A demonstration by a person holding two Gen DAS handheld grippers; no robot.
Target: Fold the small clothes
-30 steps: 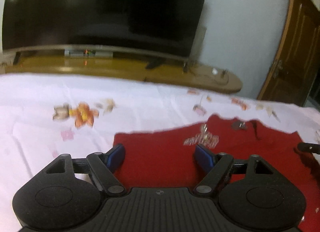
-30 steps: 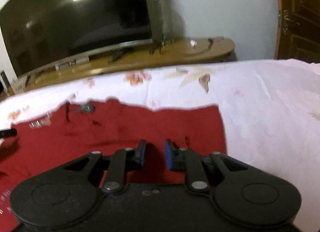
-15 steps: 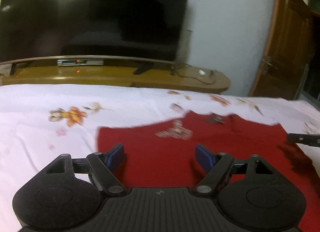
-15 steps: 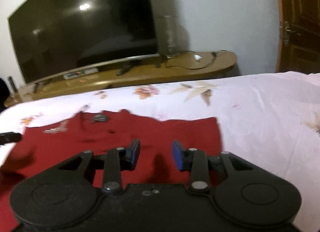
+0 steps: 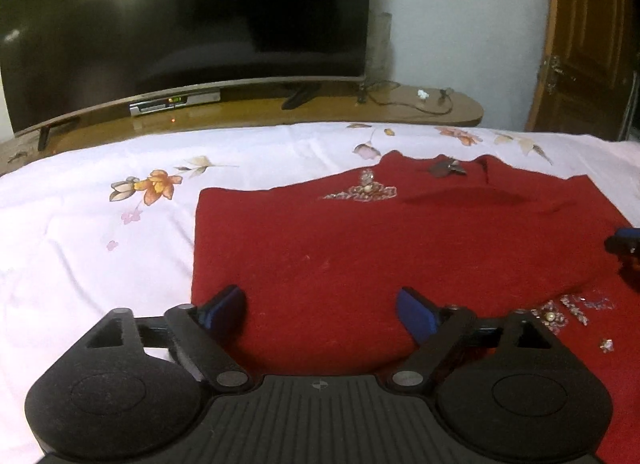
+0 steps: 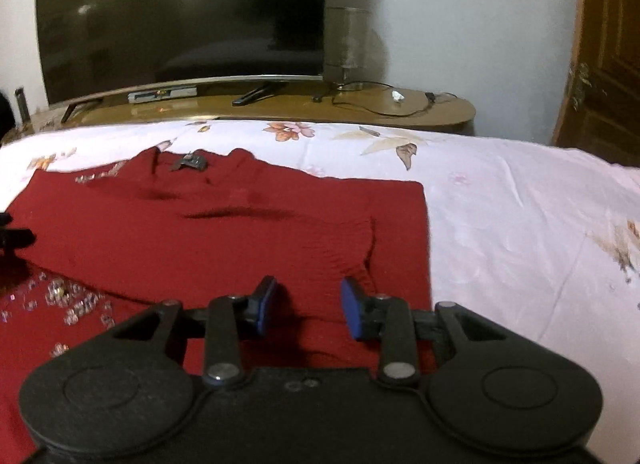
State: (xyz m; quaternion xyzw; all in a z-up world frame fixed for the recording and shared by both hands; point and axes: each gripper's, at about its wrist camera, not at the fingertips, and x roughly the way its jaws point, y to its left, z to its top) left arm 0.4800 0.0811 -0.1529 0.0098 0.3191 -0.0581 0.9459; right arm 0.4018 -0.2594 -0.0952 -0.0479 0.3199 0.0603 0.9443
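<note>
A big dark TV (image 5: 188, 20) fills the upper left, a lamp glare on its screen. It stands on a long wooden stand (image 5: 400, 108) with a set-top box (image 5: 174, 102) and cables. White wall (image 5: 460, 24) to the right; brown door (image 5: 592, 44) at the far right. A floral white sheet (image 5: 80, 224) spreads across the middle.

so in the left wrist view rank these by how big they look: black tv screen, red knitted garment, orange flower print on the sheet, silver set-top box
1. black tv screen
2. red knitted garment, close behind, nearer the camera
3. silver set-top box
4. orange flower print, much like the box
</note>
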